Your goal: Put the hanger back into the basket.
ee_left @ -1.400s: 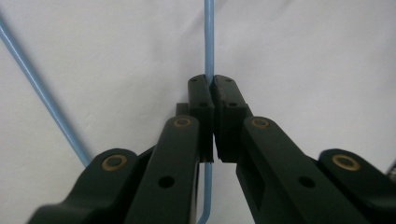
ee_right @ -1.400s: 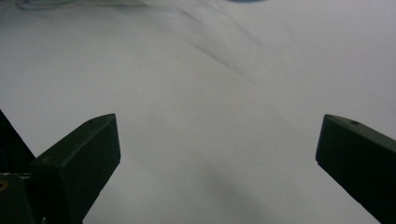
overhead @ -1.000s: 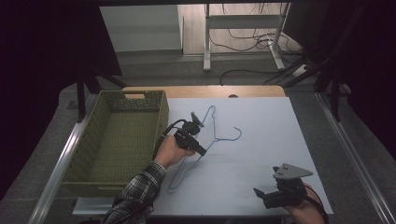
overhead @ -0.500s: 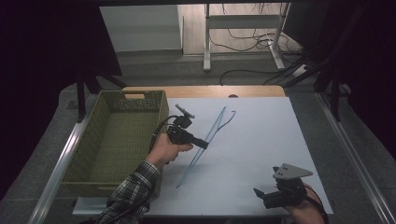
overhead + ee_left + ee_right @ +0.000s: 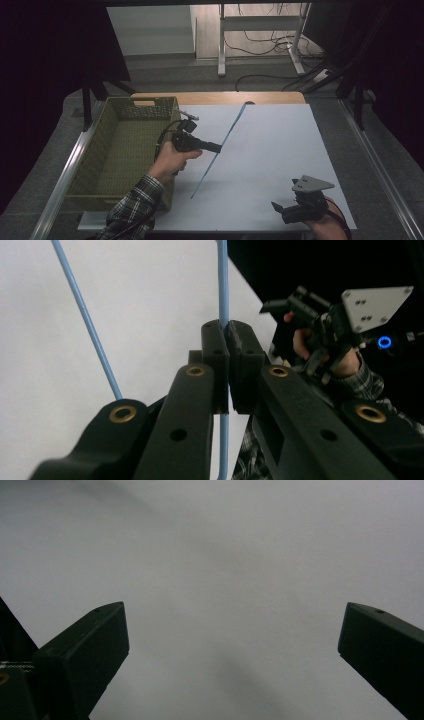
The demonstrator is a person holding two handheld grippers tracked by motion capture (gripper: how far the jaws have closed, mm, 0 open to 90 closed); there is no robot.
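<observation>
A light blue wire clothes hanger (image 5: 227, 137) is lifted off the white table sheet (image 5: 280, 150) and seen edge-on, slanting from the far edge down toward the front. My left gripper (image 5: 216, 147) is shut on one of its wires; in the left gripper view the pads (image 5: 227, 340) pinch the hanger's wire (image 5: 222, 285), and a second wire (image 5: 85, 320) runs off to the left. My right gripper (image 5: 277, 209) rests near the table's front right edge. In the right gripper view its jaws (image 5: 232, 640) stand wide apart over bare white sheet, open with nothing between them.
A green woven basket (image 5: 95, 165) stands along the left side of the table, close beside the left hand. A wooden strip (image 5: 270, 97) edges the table's far side. Beyond it are a white desk frame (image 5: 260, 35) and cables on the floor.
The left gripper has lifted the hanger off the sheet and turned it from lying flat to standing edge-on, moving up and slightly back. The right gripper has stayed put.
</observation>
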